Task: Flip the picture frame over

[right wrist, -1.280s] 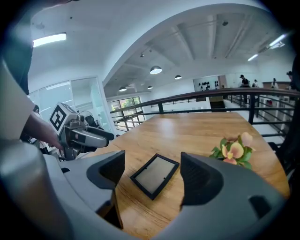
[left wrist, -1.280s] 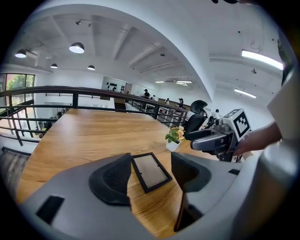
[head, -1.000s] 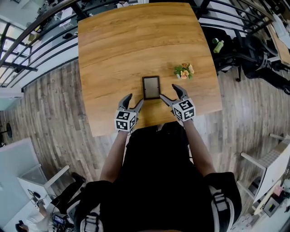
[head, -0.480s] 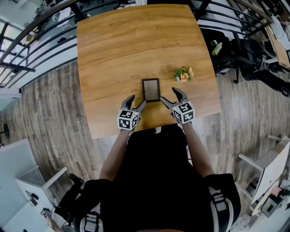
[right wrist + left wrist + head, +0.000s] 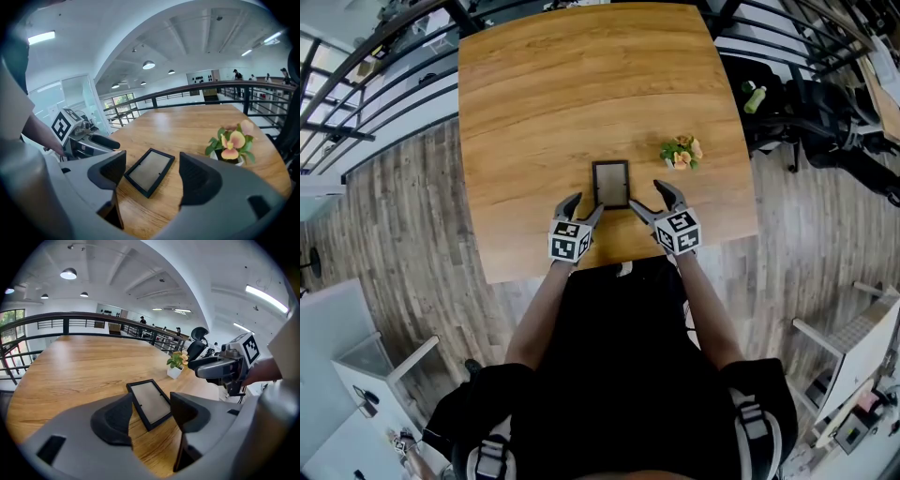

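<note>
Spread and empty, the left gripper (image 5: 585, 203) and right gripper (image 5: 646, 194) flank the near end of the small black rectangular picture frame (image 5: 610, 183), lying flat near the front edge of the tan wooden table (image 5: 581, 84). Likely light, stiff, thin, perhaps glazed: pinch opposite rims.

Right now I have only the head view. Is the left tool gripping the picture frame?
Observer: No. The left gripper view shows the left tool with its jaws apart. The picture frame lies flat on the table just ahead, not pinched.
Operator: And the right tool?
Observer: The right gripper view shows the right tool wide open too, not clamped on the frame.
Operator: Which face is up?
Observer: Its upturned face is plain and matte, with small tabs at the edges. I see no picture in it.
</note>
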